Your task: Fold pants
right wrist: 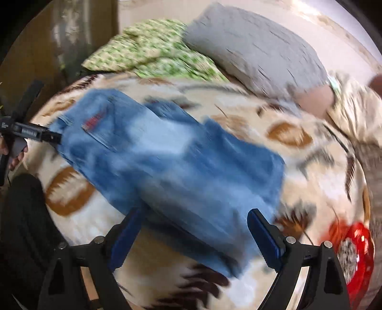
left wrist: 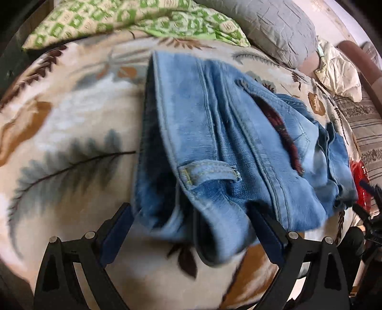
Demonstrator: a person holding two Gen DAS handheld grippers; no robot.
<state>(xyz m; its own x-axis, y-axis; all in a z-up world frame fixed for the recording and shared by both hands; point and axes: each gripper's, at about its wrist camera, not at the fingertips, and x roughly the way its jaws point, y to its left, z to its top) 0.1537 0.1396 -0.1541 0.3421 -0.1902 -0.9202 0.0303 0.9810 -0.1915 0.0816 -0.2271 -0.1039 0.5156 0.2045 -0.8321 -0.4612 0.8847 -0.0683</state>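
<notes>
The faded light-blue denim pants [left wrist: 238,143] lie in a folded bundle on the cream fleece blanket printed with brown and grey leaves [left wrist: 71,124], so the work appears to be between folds, with the cloth already doubled over and a belt loop [left wrist: 210,173] turned up toward the left wrist camera; the left gripper [left wrist: 191,214] has its jaws spread wide apart at the near edge of the bundle, the denim lying between them but not pinched; the right gripper [right wrist: 193,221] likewise stands with jaws apart over the other end, though heavy blur makes contact hard to judge; the next move likely calls for both to close on the near edge and carry it across, keeping the layers aligned; beyond the blanket sit a green-and-cream patterned cloth [left wrist: 133,19] and a grey pillow [left wrist: 281,28], a crumpled cream cloth [left wrist: 339,71] to the right, and a red plastic object [right wrist: 353,257] at the bed's edge.
</notes>
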